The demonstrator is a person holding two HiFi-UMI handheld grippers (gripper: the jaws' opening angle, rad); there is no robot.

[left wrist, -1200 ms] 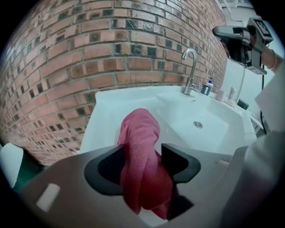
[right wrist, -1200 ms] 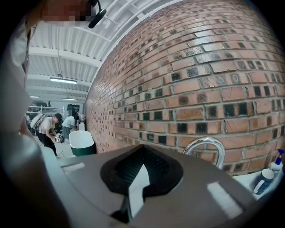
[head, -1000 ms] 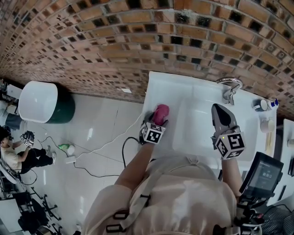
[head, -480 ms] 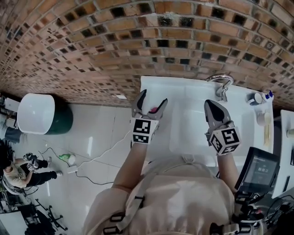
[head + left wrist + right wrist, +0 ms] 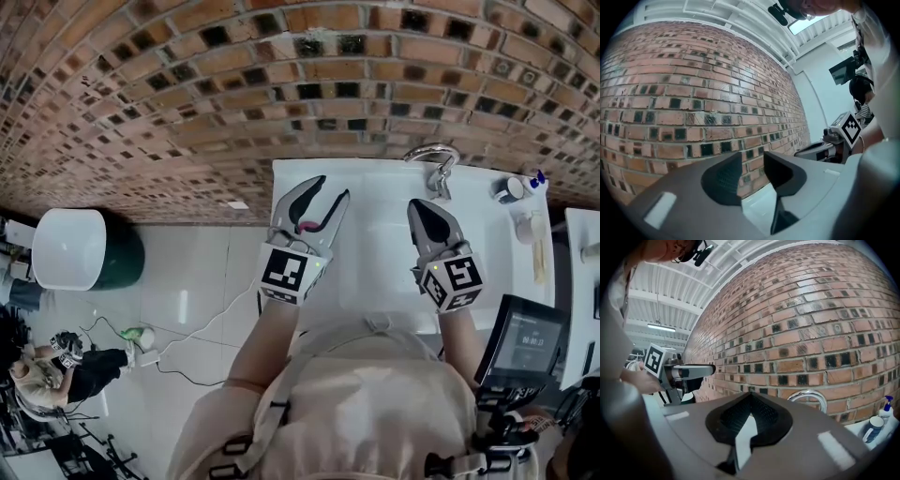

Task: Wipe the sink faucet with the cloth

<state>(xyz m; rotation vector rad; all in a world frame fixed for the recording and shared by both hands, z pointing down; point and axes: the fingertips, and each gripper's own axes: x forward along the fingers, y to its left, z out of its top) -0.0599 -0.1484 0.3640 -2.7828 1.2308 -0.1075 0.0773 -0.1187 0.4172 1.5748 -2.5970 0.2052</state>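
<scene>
The chrome faucet (image 5: 433,164) stands at the back of the white sink (image 5: 384,187); in the right gripper view the faucet (image 5: 811,398) arches just beyond my jaws. A pink cloth (image 5: 307,226) lies low on the sink's left edge and shows in the gap under my left gripper (image 5: 330,190). That gripper is lifted high above the cloth, level, facing the brick wall. Its jaws are closing, and in the left gripper view nothing lies between them (image 5: 752,161). My right gripper (image 5: 419,204) hovers over the basin in front of the faucet, shut and empty (image 5: 750,397).
A cup (image 5: 509,190) and a soap bottle (image 5: 536,178) stand on the counter right of the faucet. A dark screen (image 5: 520,352) sits at the lower right. On the floor at the left stand a white and green bin (image 5: 80,246) and loose cables (image 5: 187,328).
My left gripper has lifted off the pink cloth and risen well above the sink's left edge, jaws parted. The cloth stays below. The right gripper has kept its place.
</scene>
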